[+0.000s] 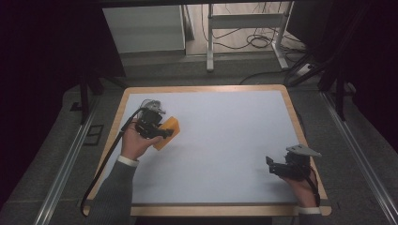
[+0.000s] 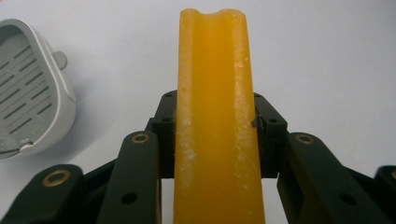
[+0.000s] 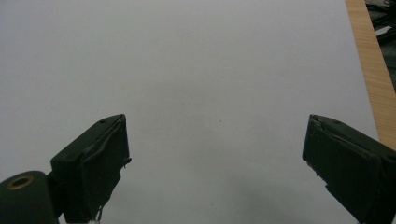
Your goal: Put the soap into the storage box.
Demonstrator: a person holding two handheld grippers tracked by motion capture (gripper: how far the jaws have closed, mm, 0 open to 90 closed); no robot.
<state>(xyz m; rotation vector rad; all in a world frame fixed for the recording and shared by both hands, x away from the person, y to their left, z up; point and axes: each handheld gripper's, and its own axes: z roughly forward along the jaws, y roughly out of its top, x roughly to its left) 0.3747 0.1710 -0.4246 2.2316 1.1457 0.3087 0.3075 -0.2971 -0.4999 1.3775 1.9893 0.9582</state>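
Note:
A person's left hand holds my left gripper (image 1: 164,132) over the left part of the white table (image 1: 220,140), shut on an orange-yellow block (image 1: 171,125). In the left gripper view the block (image 2: 215,93) stands lengthwise between the two black jaws, and both pads press on its sides. It juts out past the fingertips and has a shallow groove at its far end. My right gripper (image 1: 271,165) rests near the table's front right corner, held by the other hand. Its jaws (image 3: 217,154) stand wide open over bare white surface, with nothing between them.
A grey slotted dish (image 2: 32,88) lies on the table to the left of the held block. The table has a wooden rim (image 1: 206,88). Behind it stand a metal frame (image 1: 244,21) and loose cables on the floor.

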